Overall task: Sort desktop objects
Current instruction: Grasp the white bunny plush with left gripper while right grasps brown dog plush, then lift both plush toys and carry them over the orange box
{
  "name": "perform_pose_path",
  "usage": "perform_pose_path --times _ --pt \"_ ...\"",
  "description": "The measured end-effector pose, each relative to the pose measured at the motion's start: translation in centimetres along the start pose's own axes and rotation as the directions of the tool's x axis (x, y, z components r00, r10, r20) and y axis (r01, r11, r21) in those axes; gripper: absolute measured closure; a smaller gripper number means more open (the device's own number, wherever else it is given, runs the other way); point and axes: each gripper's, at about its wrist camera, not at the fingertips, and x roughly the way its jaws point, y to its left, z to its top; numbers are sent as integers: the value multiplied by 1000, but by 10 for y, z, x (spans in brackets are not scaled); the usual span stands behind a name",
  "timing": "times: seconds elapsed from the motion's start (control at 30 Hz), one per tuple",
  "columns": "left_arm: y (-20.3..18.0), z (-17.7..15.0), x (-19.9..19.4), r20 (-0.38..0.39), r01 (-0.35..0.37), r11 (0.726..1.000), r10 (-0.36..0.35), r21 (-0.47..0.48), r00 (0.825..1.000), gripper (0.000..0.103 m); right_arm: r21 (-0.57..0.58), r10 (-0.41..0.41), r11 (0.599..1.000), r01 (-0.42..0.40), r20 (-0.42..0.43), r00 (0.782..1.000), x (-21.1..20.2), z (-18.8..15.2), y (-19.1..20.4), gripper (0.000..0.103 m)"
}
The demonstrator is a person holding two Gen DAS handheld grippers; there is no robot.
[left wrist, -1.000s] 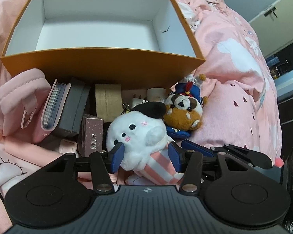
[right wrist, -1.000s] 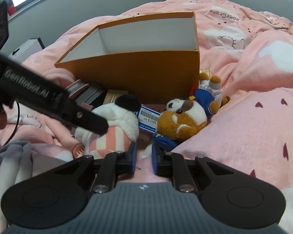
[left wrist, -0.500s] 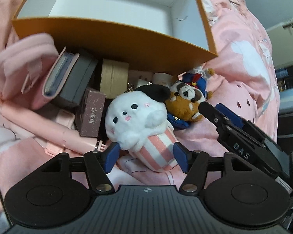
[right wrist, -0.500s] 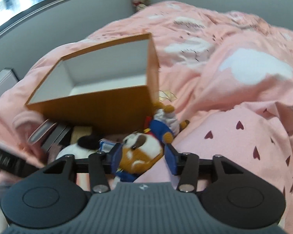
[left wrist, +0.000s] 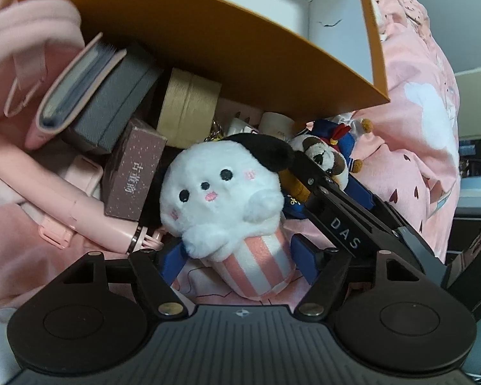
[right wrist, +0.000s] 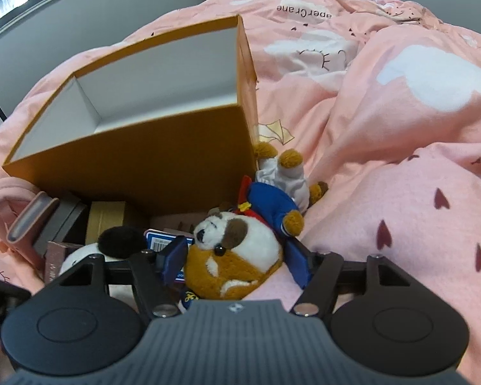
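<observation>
A white plush (left wrist: 227, 199) with a black ear and a pink-striped base lies in front of the orange box (left wrist: 240, 48). My left gripper (left wrist: 239, 258) straddles its striped base; the jaws are opening and the pads stand clear of it. Beside it lies a brown-and-white bear plush (right wrist: 237, 250) in a blue sailor suit. My right gripper (right wrist: 235, 258) has the bear's head between its blue pads, and its jaws are opening too. The orange box (right wrist: 144, 166) is open-topped with a bare white inside.
Left of the white plush lie a pink card wallet (left wrist: 77, 86), a grey case (left wrist: 118, 96), a beige box (left wrist: 189, 102), a brown printed box (left wrist: 134, 173) and a pink tube-shaped handle (left wrist: 80, 208). A rumpled pink duvet (right wrist: 400, 160) covers the bed on the right.
Both grippers' jaws have spread wider. The left one sank closer to the white plush and rolled. The right one swung from beside the white plush over to the bear.
</observation>
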Motion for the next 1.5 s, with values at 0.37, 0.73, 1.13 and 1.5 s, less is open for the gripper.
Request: perform_pose_path --times 0.37,0.73,1.13,1.5 --pt "-7 -9 -18 52 27 995 -33 100 998 36 0 27 1000 -27 40 999 -21 -3 1 46" --pt "-31 -20 -74 224 -118 912 29 394 974 37 -19 103 995 -101 93 990 -67 -8 2 46" --pt "-15 -20 -73 266 -240 836 117 493 957 38 -133 299 944 -303 -45 953 -55 -19 30 45" --pt "0 -14 -68 245 -207 862 100 463 964 34 19 416 909 -417 -117 902 -30 -12 2 35"
